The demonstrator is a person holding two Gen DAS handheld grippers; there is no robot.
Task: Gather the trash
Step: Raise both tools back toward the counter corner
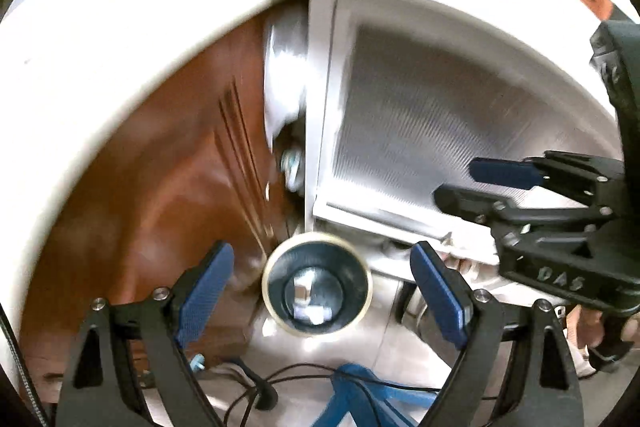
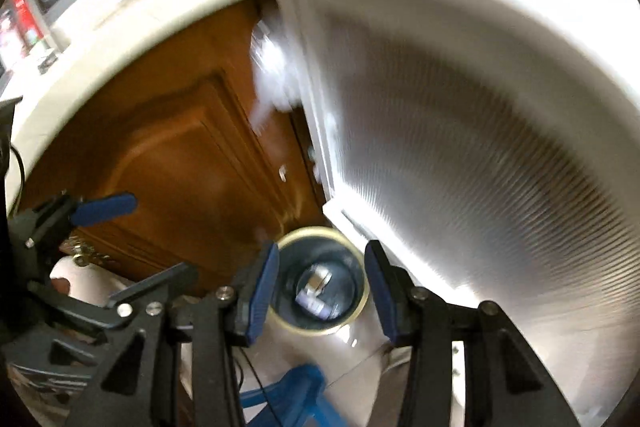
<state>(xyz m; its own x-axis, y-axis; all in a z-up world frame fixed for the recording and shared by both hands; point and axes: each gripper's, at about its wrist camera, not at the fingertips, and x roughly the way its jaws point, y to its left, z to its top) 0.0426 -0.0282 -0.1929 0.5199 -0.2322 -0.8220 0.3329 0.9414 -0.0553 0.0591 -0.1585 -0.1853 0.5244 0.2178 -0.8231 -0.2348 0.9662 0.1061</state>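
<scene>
With both my left tool (image 1: 320,293) and right tool (image 2: 322,293) released and empty above the bin (image 1: 316,281), I judge it best to clear them steadily toward the next trash.

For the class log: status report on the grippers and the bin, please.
Left hand-held gripper open, empty. Right hand-held gripper open, empty. Trash bin on the floor below, some items inside. Nothing blocking it.

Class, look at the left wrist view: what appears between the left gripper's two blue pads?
The round bin, seen from above on the floor with some trash inside, shows between the left gripper's open pads; nothing is gripped.
</scene>
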